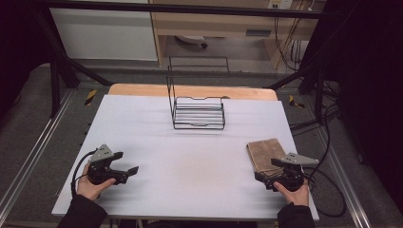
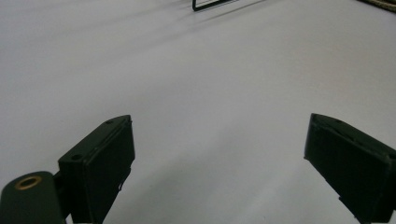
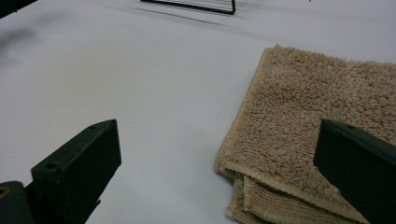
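A folded tan towel (image 1: pixel 264 153) lies flat near the table's right front; its fluffy pile and stacked edges show close up in the right gripper view (image 3: pixel 308 126). My right gripper (image 1: pixel 274 172) rests at the towel's near end, jaws wide open, one jaw over bare table and the other over the towel, and it grips nothing (image 3: pixel 224 163). At the table's left front my left gripper (image 1: pixel 128 172) lies low in a hand, pointing right. Its jaws stand open over bare white surface (image 2: pixel 219 158). A black wire rack (image 1: pixel 198 112) stands at the table's back centre.
The white table top (image 1: pixel 190 156) lies on a wooden board, with floor rails on both sides. Cables (image 1: pixel 328 190) trail off the right edge. Black frame bars and a desk stand behind the table. The rack's base edge shows far off (image 2: pixel 212 4) (image 3: pixel 187 5).
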`<state>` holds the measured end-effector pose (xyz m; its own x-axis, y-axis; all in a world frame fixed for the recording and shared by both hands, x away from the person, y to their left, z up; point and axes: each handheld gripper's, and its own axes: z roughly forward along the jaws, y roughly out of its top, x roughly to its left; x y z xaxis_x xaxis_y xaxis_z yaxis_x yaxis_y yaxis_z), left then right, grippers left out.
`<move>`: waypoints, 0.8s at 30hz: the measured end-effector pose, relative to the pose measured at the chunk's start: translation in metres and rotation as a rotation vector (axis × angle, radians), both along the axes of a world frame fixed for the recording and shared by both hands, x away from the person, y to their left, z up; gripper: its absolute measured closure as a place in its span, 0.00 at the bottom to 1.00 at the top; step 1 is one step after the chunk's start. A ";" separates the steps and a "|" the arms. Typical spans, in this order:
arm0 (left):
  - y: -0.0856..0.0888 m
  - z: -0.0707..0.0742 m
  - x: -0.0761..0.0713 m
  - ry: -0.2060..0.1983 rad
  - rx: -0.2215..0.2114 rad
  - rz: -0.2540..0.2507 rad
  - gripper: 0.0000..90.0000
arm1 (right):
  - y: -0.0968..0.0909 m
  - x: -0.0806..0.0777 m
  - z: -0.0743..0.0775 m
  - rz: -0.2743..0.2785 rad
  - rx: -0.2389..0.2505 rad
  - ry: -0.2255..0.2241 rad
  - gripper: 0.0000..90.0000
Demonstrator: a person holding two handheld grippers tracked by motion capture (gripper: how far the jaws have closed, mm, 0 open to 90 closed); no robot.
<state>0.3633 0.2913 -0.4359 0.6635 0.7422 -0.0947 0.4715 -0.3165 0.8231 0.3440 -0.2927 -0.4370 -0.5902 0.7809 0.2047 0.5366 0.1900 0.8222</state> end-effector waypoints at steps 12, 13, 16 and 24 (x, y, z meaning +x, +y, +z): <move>-0.001 -0.002 -0.002 0.001 0.013 -0.008 0.09 | 0.003 0.000 0.000 -0.021 -0.038 0.003 0.02; -0.001 -0.002 -0.002 0.001 0.013 -0.008 0.09 | 0.003 0.000 0.000 -0.020 -0.038 0.001 0.02; 0.000 -0.003 -0.002 0.002 0.015 -0.003 0.09 | 0.004 0.001 0.000 -0.021 -0.040 0.003 0.02; -0.002 -0.002 -0.002 0.003 0.014 0.003 0.09 | 0.009 0.005 0.003 -0.028 -0.068 0.002 0.02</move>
<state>0.3615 0.2892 -0.4383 0.6613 0.7451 -0.0860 0.4746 -0.3269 0.8173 0.3493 -0.2835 -0.4339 -0.5676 0.8092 0.1519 0.5438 0.2299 0.8071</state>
